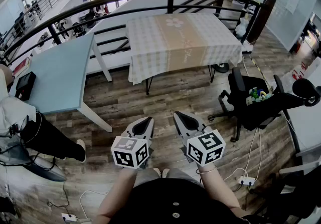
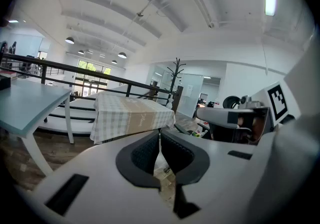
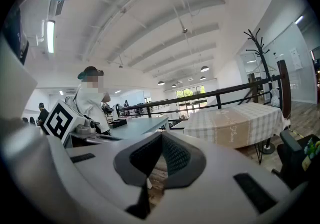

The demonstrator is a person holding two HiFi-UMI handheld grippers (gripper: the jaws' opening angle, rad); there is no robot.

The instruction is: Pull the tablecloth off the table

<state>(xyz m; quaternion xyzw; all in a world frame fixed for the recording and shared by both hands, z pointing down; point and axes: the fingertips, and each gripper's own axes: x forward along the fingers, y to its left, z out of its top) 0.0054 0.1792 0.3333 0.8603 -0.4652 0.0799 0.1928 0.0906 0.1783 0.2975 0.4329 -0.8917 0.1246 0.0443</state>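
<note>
Left gripper (image 1: 146,119) and right gripper (image 1: 180,115) jaws closed, empty; tablecloth (image 1: 183,42) well ahead.

Head view looks steeply down from well back; both gripper views face the shared tablecloth (image 1: 183,42).

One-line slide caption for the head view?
Left gripper and right gripper, both shut and empty, point toward the checked tablecloth, not yet pulled.
</note>
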